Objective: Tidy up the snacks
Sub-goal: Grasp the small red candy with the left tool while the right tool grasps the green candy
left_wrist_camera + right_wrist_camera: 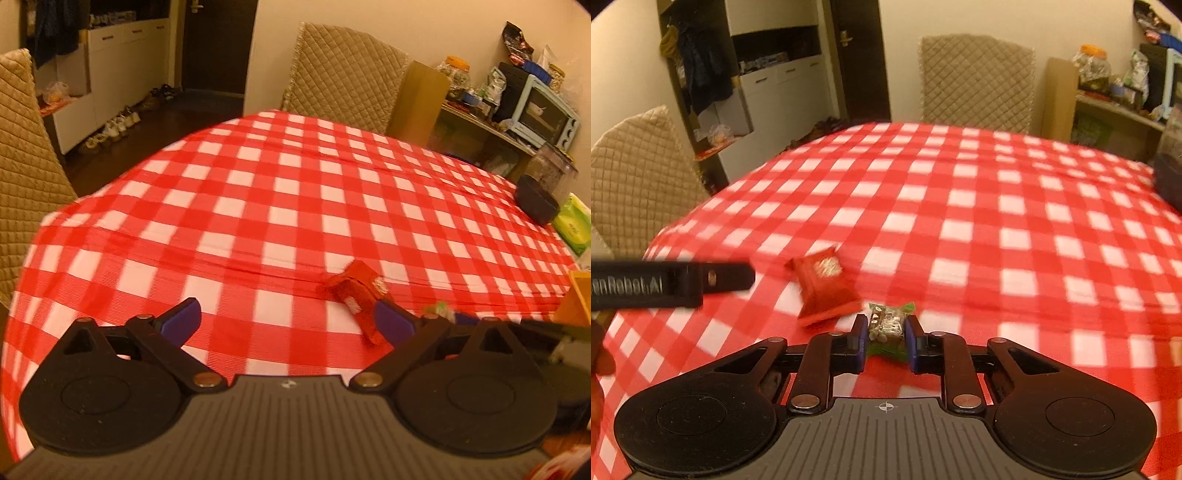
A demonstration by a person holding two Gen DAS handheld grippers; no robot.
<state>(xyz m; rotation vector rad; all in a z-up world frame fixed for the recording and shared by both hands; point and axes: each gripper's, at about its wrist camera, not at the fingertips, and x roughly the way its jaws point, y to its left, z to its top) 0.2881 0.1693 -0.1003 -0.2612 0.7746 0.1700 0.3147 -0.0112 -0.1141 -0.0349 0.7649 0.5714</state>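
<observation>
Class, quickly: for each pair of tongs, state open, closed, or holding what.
Left tongs: open, holding nothing; the red snack packet lies by the right finger.
Right tongs: closed on the green snack packet.

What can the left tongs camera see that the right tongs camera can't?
Only the left view shows the blue toaster oven, the dark bowl and its own open left tongs. Only the right view shows the right tongs shut on the green snack. Both show the red snack packet lying on the checked tablecloth.
</observation>
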